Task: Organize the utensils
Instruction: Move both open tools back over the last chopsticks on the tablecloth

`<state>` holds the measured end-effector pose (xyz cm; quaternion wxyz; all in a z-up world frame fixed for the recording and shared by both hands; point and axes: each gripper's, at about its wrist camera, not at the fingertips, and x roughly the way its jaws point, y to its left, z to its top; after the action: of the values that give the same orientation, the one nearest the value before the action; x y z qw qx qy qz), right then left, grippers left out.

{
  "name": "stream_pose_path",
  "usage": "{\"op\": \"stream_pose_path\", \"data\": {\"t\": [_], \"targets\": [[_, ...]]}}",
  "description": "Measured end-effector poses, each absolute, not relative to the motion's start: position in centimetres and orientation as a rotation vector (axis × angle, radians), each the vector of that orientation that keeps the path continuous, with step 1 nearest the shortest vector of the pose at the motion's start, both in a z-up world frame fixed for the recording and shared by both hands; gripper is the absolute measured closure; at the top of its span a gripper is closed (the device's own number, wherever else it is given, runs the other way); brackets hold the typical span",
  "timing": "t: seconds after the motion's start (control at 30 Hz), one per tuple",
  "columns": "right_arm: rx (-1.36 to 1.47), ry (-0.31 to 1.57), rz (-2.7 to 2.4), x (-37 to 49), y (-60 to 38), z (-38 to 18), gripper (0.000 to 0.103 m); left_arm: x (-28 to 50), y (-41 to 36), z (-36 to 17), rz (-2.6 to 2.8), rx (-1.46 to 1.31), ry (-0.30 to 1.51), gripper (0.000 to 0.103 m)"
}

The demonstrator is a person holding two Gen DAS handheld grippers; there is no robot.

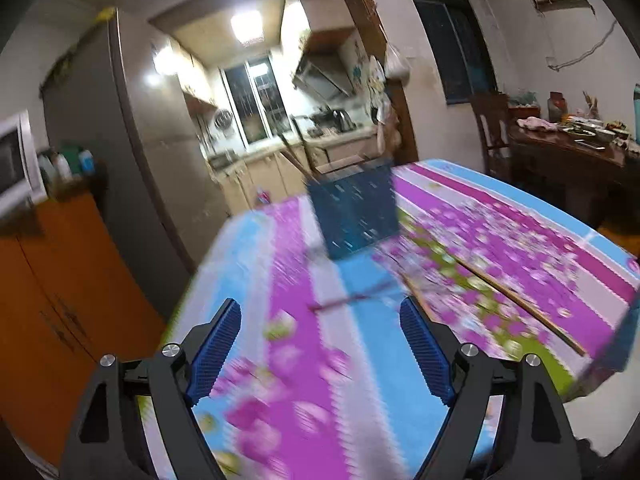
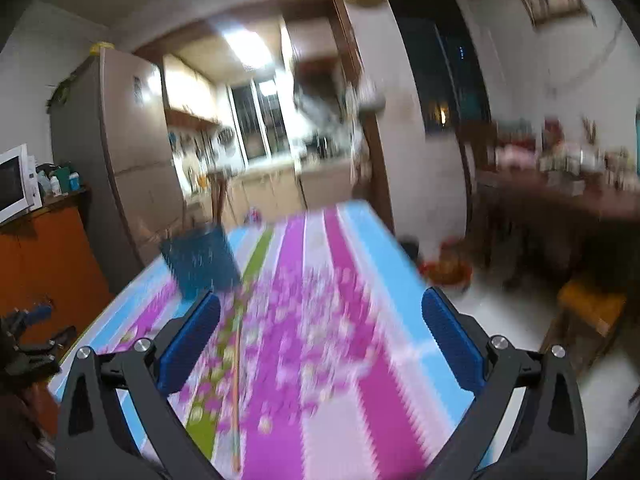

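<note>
Left wrist view. The left gripper (image 1: 320, 344) has its two blue ribbed pads (image 1: 218, 354) spread wide apart, with nothing between them. It sits above the table covered by a pink, blue and green striped floral cloth (image 1: 288, 248). The picture is motion-blurred.

A dark blue perforated plastic utensil basket (image 1: 354, 210) stands upright on the cloth, well ahead of the fingertips and roughly on the line between them. Thin brown sticks, probably chopsticks (image 1: 296, 152), rise from its far left corner and lean to the left. A long wooden chopstick (image 1: 520, 304) lies flat on the cloth ahead and to the right of the right finger; its long axis runs diagonally, far end toward the basket, near end toward the table's right edge. A thin dark utensil (image 1: 352, 298), too blurred to identify, lies crosswise just ahead of the fingertips.

Right wrist view. The right gripper (image 2: 320, 336) is likewise fully spread, holding nothing. The same basket (image 2: 202, 258) stands just ahead of the left fingertip, partly behind it. One chopstick (image 2: 237, 392) lies between the fingers, nearer the left one, its long axis running almost straight forward. The left gripper (image 2: 34, 340) shows at the far left edge, beside the table. An orange cabinet (image 2: 44, 264) with a white microwave (image 2: 16, 184) stands beyond it.
</note>
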<state>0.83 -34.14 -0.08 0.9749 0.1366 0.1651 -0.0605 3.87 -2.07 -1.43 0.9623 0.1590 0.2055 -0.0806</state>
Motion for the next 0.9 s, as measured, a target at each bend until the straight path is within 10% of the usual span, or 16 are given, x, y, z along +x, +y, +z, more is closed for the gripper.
{"op": "stream_pose_path", "data": {"t": [0.7,0.9], "targets": [[0.049,0.522,0.050,-0.7,-24.8,-8.1,0.006,3.2,-5.3,-5.7,-0.108,0.290,0.575,0.016],[-0.061,0.501,0.079,-0.8,-23.0,-9.0,0.049,2.7,-5.7,-5.7,-0.102,0.307,0.569,0.016]]}}
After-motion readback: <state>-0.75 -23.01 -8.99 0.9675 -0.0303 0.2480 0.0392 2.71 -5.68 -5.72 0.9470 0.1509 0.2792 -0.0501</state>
